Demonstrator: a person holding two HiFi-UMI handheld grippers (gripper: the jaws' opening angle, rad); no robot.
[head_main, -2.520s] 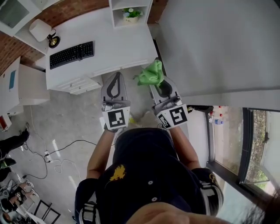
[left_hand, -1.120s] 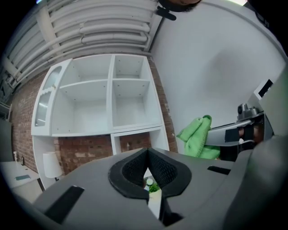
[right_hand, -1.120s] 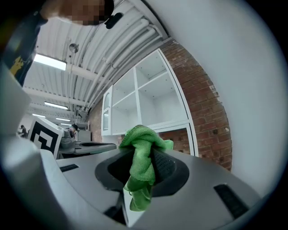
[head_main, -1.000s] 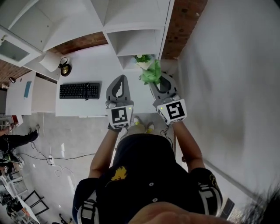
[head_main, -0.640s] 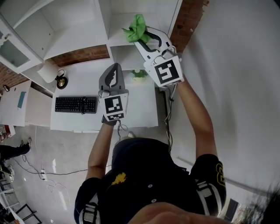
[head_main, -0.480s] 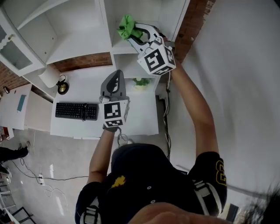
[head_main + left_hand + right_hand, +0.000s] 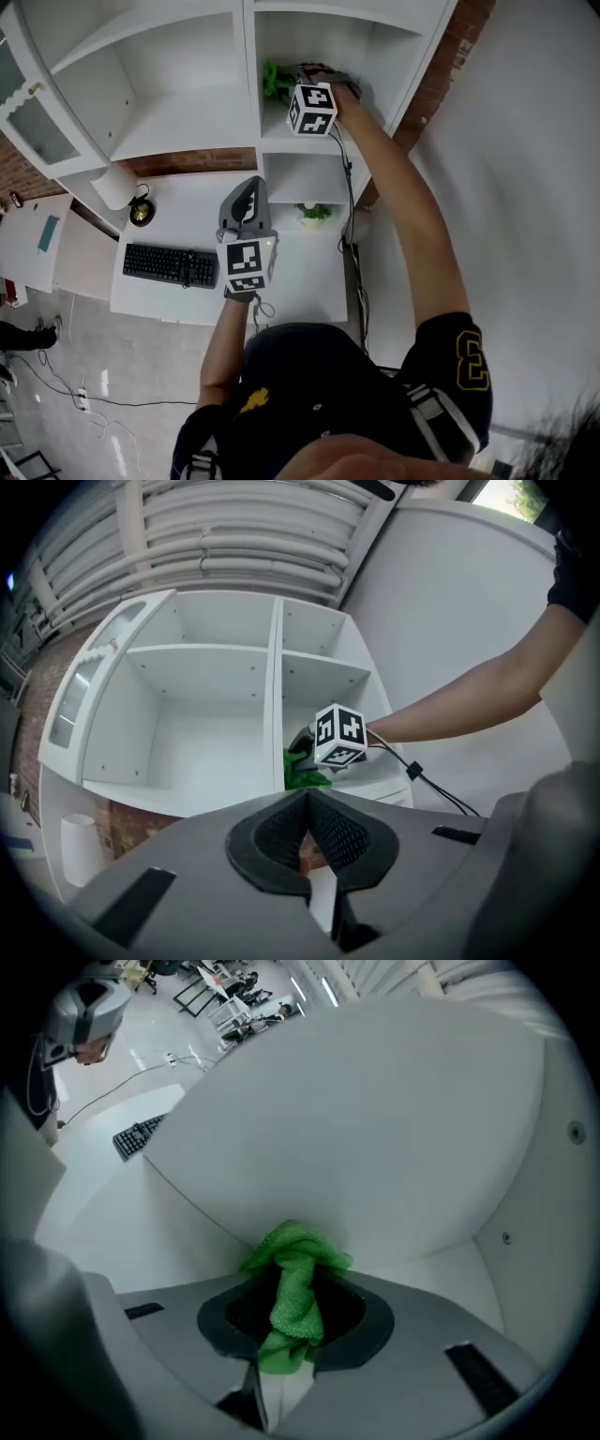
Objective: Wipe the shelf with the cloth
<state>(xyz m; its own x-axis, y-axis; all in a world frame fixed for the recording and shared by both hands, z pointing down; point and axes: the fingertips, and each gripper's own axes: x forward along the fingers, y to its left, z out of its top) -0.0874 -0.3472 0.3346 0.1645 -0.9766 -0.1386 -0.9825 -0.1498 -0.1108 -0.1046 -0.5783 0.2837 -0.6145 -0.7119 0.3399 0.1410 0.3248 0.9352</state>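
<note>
We hold the right gripper [image 7: 287, 82] up at 12 o'clock in the head view, arm stretched into the right-hand column of the tall white wooden shelf unit [image 7: 187, 122]. Its jaws are pinched on the crumpled green terry cloth [image 7: 298, 1252]. In the right gripper view the fabric runs up between the two dark pads and bunches out beyond their tips. In the head view the cloth sits at 9 o'clock of this gripper's black-and-white marker cube [image 7: 312, 108], low in the compartment, just beside the upright divider panel. The wad lies close against a white panel of the shelf; we cannot tell whether it presses on it. A thin black cable [image 7: 349, 187] hangs from the gripper towards 6 o'clock.

The left gripper [image 7: 250, 187] is near the centre of the head view, well apart from the cloth, over the white desk [image 7: 309, 272]. The left gripper view shows its jaws pressed together with nothing between them, pointing up at the shelf unit.

On the desk, a flat black keyboard [image 7: 159, 264] lies at 9 o'clock of the left gripper. A small green potted plant [image 7: 314, 213] stands at its 3 o'clock, at the foot of the shelf unit. A white-shaded lamp [image 7: 114, 186] sits at 10 o'clock, and a strip of red brick wall [image 7: 187, 161] shows between shelf and desk.
</note>
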